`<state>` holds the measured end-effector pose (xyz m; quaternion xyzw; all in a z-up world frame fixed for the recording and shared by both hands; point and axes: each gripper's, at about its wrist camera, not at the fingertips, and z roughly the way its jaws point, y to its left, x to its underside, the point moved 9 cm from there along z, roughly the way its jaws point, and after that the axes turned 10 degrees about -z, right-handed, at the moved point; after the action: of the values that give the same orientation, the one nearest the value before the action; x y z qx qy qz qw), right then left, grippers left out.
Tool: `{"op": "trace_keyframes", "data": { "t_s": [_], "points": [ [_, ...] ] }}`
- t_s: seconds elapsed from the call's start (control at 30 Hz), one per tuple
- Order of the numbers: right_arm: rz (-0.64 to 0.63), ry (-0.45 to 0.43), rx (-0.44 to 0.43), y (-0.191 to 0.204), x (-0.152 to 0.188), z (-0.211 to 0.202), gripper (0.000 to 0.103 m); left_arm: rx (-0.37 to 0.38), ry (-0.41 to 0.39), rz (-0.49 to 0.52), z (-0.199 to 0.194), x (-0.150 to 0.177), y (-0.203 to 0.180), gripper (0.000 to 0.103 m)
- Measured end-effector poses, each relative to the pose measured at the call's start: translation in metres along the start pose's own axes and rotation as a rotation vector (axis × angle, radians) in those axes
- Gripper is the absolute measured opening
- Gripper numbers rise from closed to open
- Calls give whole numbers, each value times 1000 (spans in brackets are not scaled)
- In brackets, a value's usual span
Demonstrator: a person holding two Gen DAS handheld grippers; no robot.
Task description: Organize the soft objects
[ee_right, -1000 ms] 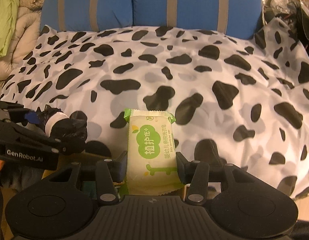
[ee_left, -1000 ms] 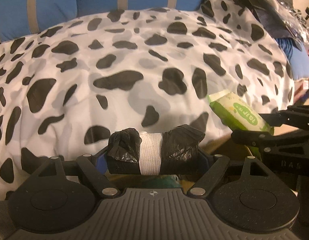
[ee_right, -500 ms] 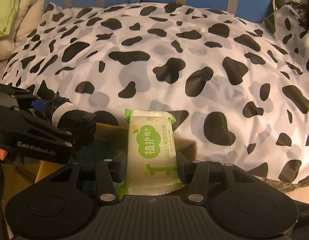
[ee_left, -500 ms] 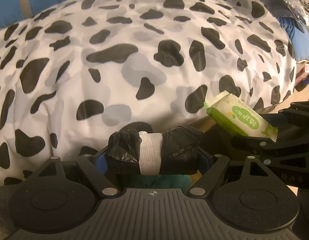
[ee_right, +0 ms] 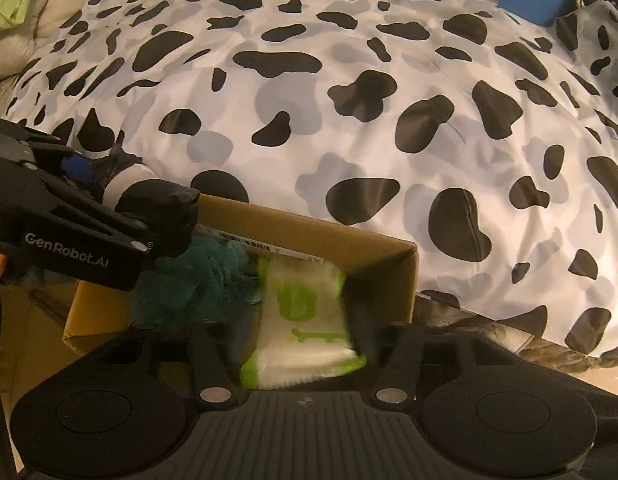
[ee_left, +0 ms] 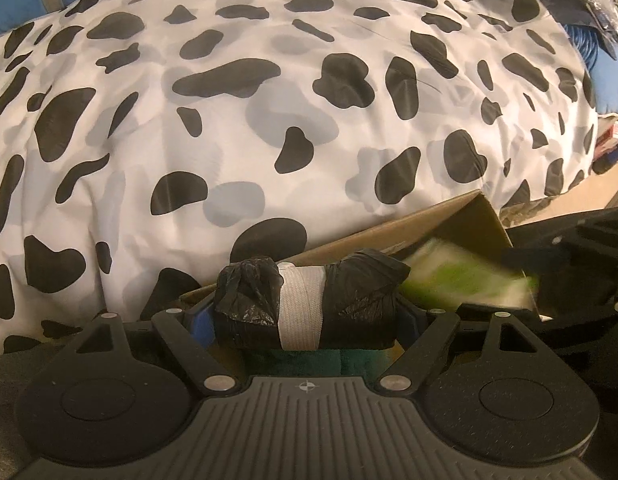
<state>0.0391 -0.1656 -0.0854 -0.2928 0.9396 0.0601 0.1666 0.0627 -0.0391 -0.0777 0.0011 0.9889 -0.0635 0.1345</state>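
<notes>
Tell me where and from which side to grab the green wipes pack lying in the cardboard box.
Grip the green wipes pack across its long side edges, coming from above through the open top of the cardboard box: it lies flat, face up, beside the teal pouf.

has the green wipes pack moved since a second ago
Yes. In the right wrist view the green wipes pack has dropped from between the right gripper's fingers into the cardboard box, beside the teal fluff.
</notes>
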Motion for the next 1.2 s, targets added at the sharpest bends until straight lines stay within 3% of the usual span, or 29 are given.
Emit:
{"op": "trace_keyframes", "data": {
  "t_s": [0.23, 0.43, 0.6, 0.87, 0.97, 1.2],
  "points": [
    [18, 17, 39, -8, 2, 2, 102, 0, 5, -3, 2, 0, 0, 82],
    [90, 22, 97, -29, 5, 0, 103, 17, 10, 0, 2, 0, -4, 82],
    [39, 45, 96, -25, 11, 4, 103, 34, 8, 9, 3, -3, -15, 82],
    [75, 63, 93, -38, 26, 5, 103, 173, 24, -9, 5, -8, -44, 85],
    [77, 60, 91, -38, 27, 4, 103, 161, 15, -5, 6, -7, -46, 90],
    [45, 54, 82, -29, 22, 4, 103, 135, 4, -51, 6, -8, -34, 91]
  ]
}}
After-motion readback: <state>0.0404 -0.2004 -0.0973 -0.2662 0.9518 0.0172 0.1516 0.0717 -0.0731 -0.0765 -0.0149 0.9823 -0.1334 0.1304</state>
